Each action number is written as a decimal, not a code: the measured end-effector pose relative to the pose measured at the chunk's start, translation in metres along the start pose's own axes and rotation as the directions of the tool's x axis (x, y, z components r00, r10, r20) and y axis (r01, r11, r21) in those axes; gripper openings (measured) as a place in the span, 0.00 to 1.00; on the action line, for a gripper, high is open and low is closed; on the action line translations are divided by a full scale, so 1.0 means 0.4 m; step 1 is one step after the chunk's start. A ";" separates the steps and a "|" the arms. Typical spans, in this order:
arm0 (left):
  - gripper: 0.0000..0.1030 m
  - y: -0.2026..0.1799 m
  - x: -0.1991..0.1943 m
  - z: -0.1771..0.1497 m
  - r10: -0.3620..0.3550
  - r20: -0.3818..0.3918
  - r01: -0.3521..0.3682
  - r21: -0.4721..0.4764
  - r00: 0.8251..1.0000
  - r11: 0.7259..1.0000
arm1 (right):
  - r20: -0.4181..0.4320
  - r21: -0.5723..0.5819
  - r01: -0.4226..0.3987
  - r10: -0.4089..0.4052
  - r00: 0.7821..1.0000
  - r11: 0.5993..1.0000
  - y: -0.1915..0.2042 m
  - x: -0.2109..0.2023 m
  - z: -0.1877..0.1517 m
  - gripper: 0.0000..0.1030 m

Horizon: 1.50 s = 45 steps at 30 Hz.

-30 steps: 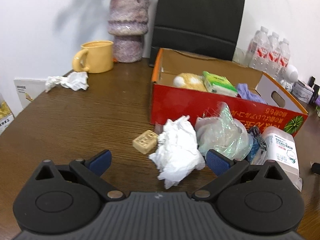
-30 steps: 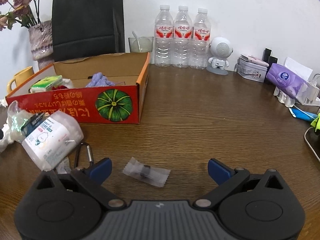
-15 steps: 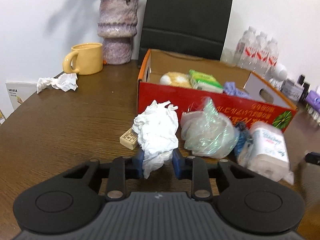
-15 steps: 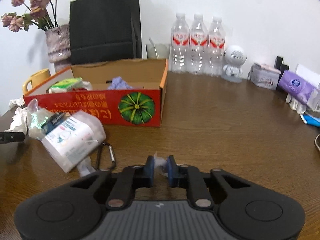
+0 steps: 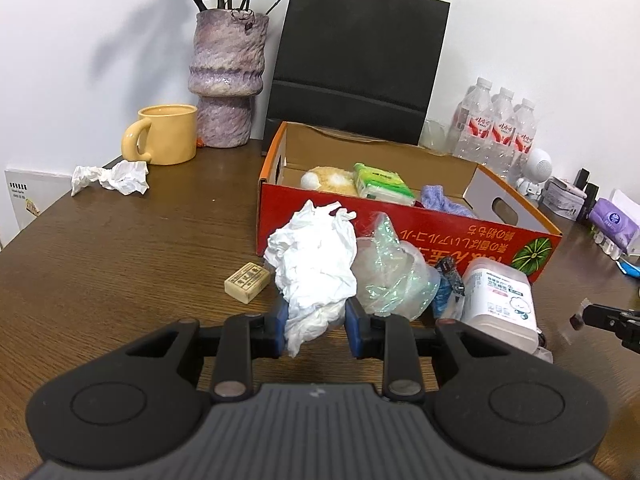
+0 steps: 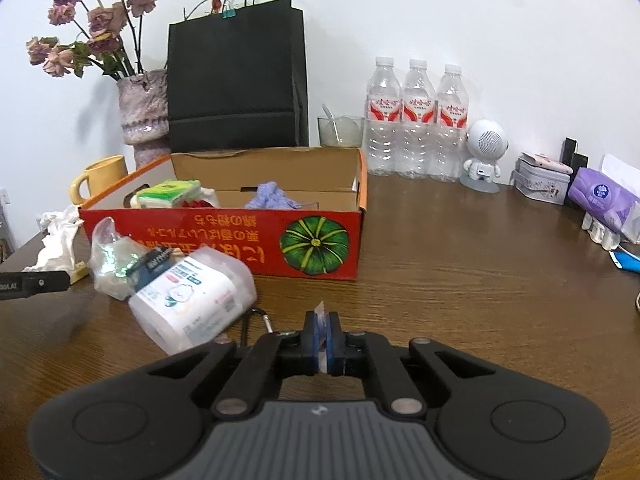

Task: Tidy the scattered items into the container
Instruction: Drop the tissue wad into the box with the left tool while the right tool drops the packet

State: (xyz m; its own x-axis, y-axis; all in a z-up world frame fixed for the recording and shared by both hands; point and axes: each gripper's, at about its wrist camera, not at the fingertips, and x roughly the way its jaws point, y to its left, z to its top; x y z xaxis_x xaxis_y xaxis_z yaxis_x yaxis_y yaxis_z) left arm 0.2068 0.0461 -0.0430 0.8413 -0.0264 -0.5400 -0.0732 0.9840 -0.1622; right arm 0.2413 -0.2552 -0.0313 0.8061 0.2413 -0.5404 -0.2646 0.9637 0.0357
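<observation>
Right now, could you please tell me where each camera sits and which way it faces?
Left wrist: on the left gripper, facing the box past its gripped tissue; own fingers show.
Right wrist: on the right gripper, facing the box and bottles; own fingers pinch a packet.
Shared: box, bag, vase, mug, bottles.

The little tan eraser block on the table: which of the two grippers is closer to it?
Left. The left gripper, shut on crumpled tissue, sits just beside the eraser block. The right gripper is farther away, beyond the wipes pack.
</observation>
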 end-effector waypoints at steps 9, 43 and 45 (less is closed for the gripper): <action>0.28 -0.009 -0.022 0.003 -0.018 0.025 0.018 0.000 1.000 1.000 | 0.041 0.014 -0.015 0.015 0.999 1.000 0.007 -0.024 0.013 0.02; 0.28 -0.126 0.220 0.273 -0.144 0.098 0.143 0.022 0.985 0.990 | 0.150 0.019 -0.147 0.143 0.978 0.989 0.115 0.196 0.334 0.02; 0.28 -0.123 0.243 0.274 -0.136 0.083 0.135 0.022 0.987 0.991 | 0.130 0.020 -0.142 0.138 0.982 0.990 0.114 0.224 0.335 0.02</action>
State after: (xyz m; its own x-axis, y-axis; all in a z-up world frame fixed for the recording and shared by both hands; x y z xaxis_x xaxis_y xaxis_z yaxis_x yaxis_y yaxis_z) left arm 0.3510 0.0142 0.0028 0.8850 -0.1456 -0.4423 0.0526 0.9750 -0.2157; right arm 0.3725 -0.1743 0.0345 0.8236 0.3850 -0.4164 -0.3659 0.9217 0.1286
